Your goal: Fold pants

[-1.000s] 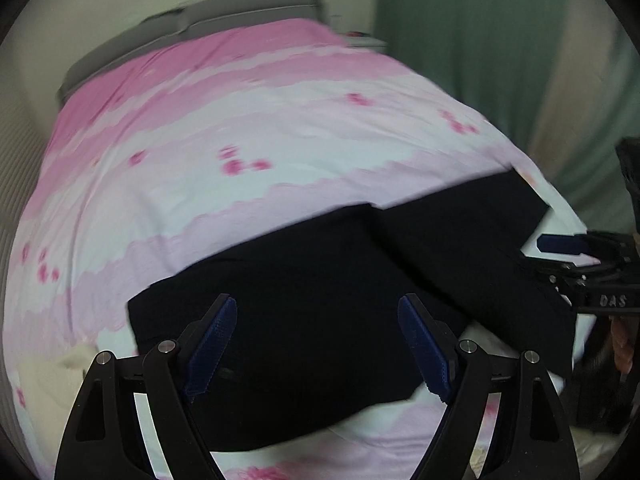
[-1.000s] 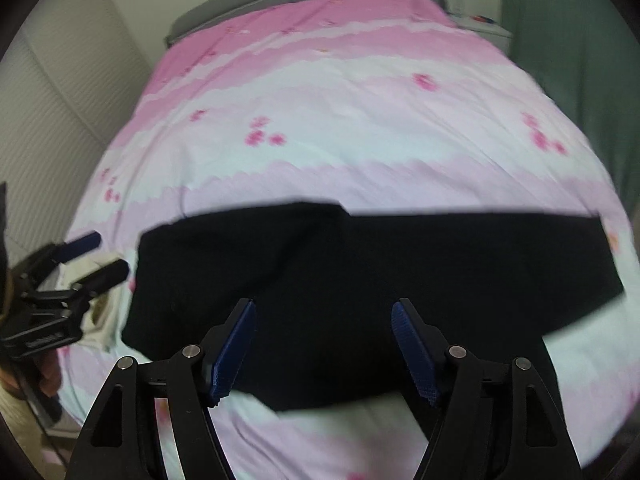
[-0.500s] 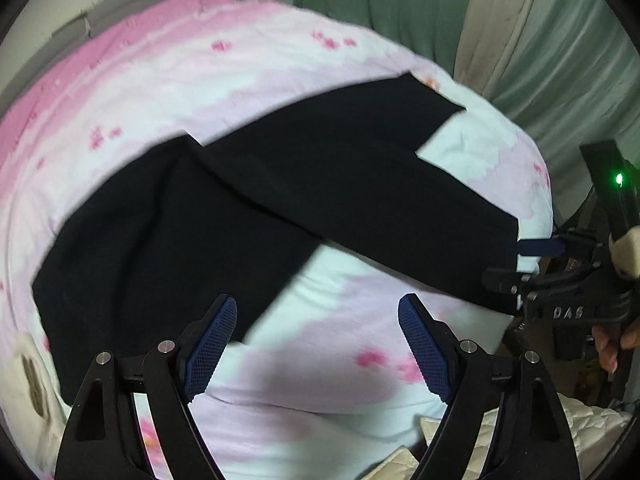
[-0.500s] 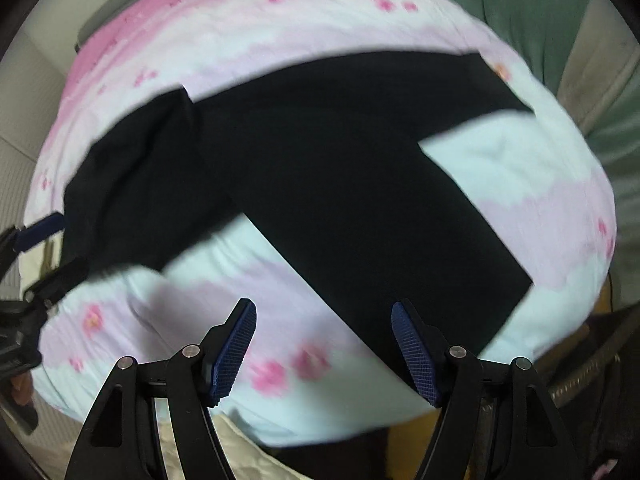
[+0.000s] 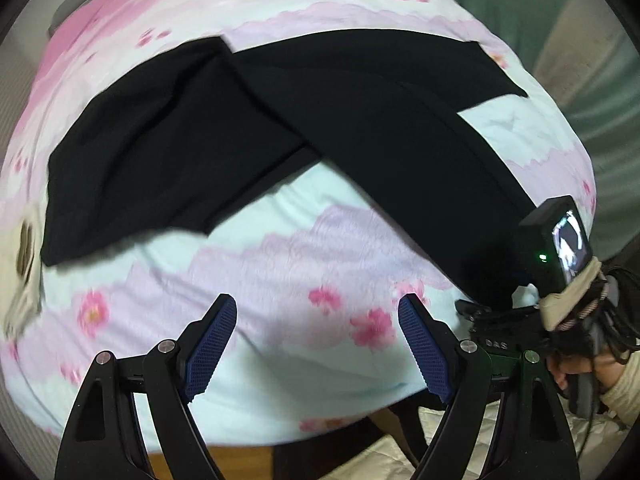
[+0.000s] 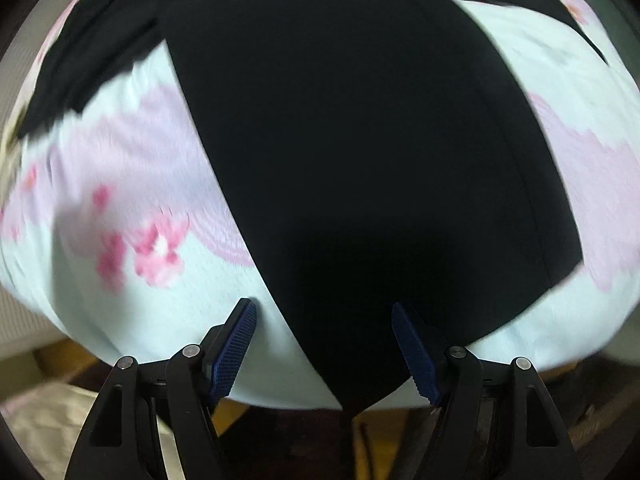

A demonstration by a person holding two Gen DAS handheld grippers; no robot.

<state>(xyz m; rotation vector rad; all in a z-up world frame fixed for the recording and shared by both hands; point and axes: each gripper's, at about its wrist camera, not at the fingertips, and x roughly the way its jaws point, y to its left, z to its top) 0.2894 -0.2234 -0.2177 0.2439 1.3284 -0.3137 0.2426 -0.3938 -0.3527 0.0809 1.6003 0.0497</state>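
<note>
Black pants (image 5: pixel 320 112) lie spread flat on a pink and white flowered bedspread (image 5: pixel 280 264), legs splayed toward the right and the near edge. My left gripper (image 5: pixel 320 344) is open and empty, over bare bedspread near the bed's front edge. My right gripper (image 6: pixel 324 344) is open, its blue pads on either side of the hem end of one pant leg (image 6: pixel 360 160) at the bed edge, not closed on it. The right gripper also shows in the left wrist view (image 5: pixel 500 320) at that leg's end.
The bed's near edge drops to a wooden floor (image 5: pixel 240 460) with a cream quilted cloth (image 5: pixel 400 456) below. Green curtains (image 5: pixel 600 80) hang on the right. A cream object (image 5: pixel 24 260) lies at the bed's left edge.
Both grippers swung right and down toward the bed's near edge. The right gripper closed in on the hem of one pant leg. The pants have not moved.
</note>
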